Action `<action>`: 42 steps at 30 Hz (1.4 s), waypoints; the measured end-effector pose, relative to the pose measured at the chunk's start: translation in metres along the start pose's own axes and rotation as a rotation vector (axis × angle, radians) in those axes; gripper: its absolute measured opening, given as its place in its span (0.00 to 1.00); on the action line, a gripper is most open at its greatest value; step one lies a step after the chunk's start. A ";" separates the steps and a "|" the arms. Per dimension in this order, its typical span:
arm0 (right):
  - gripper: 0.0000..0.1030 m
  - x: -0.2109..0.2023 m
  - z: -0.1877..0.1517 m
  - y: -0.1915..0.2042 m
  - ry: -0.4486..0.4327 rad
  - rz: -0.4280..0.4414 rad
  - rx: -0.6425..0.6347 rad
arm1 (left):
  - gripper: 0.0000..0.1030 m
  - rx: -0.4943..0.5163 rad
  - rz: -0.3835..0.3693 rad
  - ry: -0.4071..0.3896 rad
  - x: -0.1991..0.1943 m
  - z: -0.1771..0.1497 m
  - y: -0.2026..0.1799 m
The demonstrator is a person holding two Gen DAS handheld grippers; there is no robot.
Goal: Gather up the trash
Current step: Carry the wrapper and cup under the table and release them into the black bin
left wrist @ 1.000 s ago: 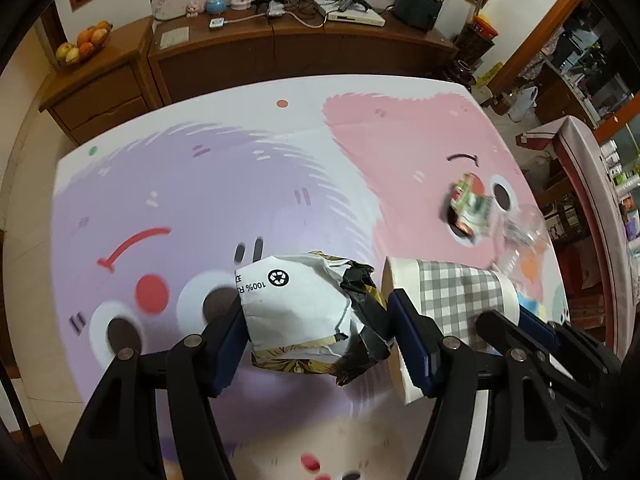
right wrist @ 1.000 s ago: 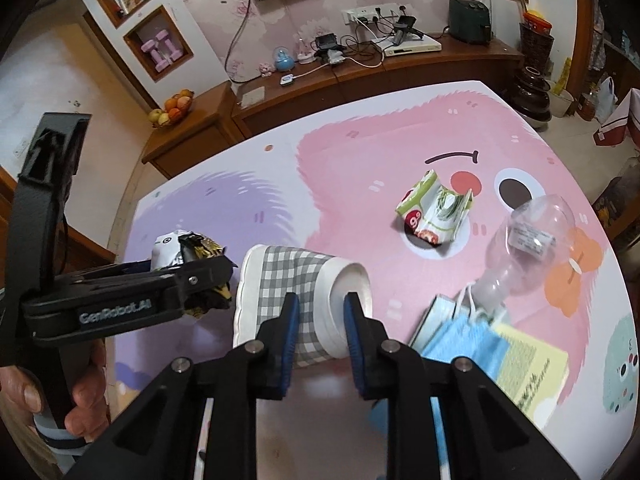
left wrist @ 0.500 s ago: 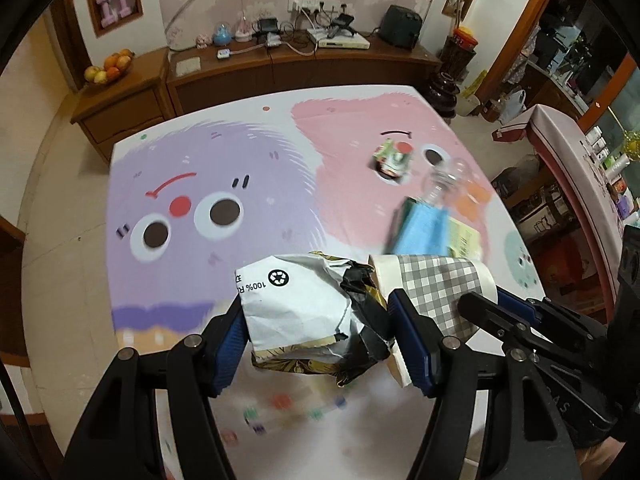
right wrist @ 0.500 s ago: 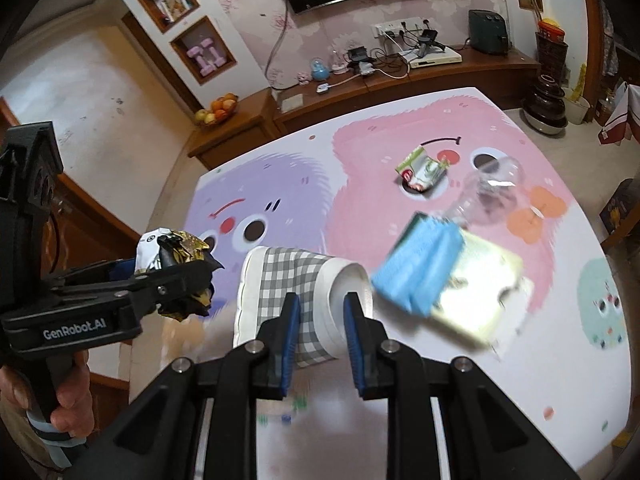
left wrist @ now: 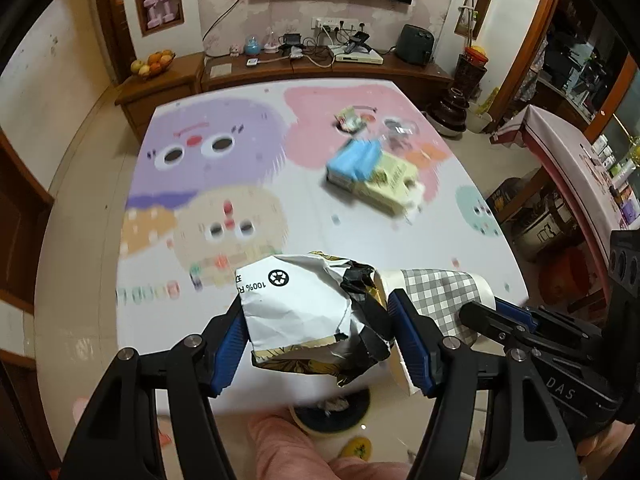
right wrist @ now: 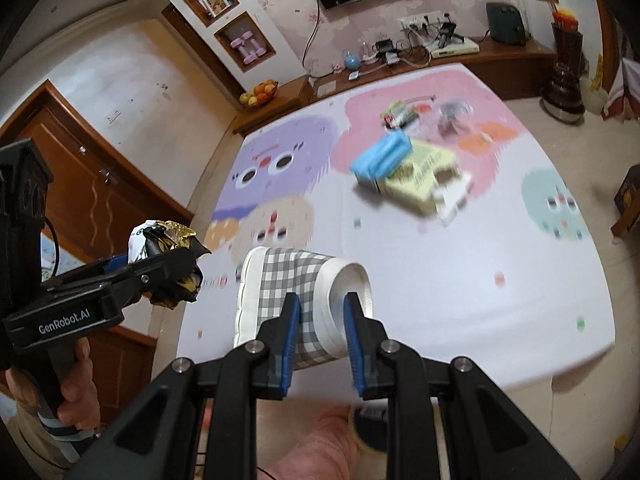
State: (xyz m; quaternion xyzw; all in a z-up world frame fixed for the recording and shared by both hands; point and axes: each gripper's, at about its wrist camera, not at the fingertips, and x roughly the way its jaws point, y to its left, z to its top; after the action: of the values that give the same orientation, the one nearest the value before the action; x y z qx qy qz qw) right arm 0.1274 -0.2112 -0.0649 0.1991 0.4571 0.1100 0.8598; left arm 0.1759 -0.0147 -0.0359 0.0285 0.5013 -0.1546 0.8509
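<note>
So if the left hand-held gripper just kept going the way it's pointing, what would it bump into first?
Probably the bare near part of the cartoon-printed table. The left hand-held gripper, clamped on a crumpled wrapper, angles down toward it; nothing else seems to lie between, though depth is unclear.

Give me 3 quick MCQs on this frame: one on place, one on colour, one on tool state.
1. Where does the blue mask lie?
A. on the yellow leaflet on the table
B. in the fruit bowl
C. on the floor

2. What pattern does the paper cup carry?
A. red stripes
B. grey and white check
C. plain green

3. What is the left tool doing?
A. open, holding nothing
B. shut on the crumpled wrapper
C. shut on a bottle

Key: 1 A, the mask overlaps the leaflet on the tabletop. 2 B, grey checks show between the right tool's fingers. 3 B, both blue pads press the wrapper's sides.
</note>
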 end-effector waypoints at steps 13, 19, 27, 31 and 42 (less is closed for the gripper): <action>0.21 -0.008 -0.100 -0.036 0.115 0.013 0.175 | 0.64 0.055 -0.008 0.130 0.016 -0.110 -0.030; 0.21 0.022 -0.146 -0.054 0.163 -0.037 0.250 | 0.64 0.093 -0.059 0.188 0.055 -0.153 -0.026; 0.22 0.103 -0.206 -0.092 0.207 -0.148 0.332 | 0.64 0.145 -0.076 0.234 0.142 -0.218 -0.020; 0.22 0.150 -0.235 -0.115 0.229 -0.187 0.361 | 0.64 0.139 -0.075 0.237 0.196 -0.247 -0.013; 0.28 0.258 -0.288 -0.176 0.303 -0.227 0.502 | 0.69 0.107 -0.036 0.247 0.311 -0.290 0.003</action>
State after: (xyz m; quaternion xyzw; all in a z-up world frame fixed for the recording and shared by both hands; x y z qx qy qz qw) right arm 0.0333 -0.2035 -0.4795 0.3343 0.6121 -0.0748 0.7127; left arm 0.0715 -0.0254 -0.4480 0.0835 0.5937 -0.1919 0.7770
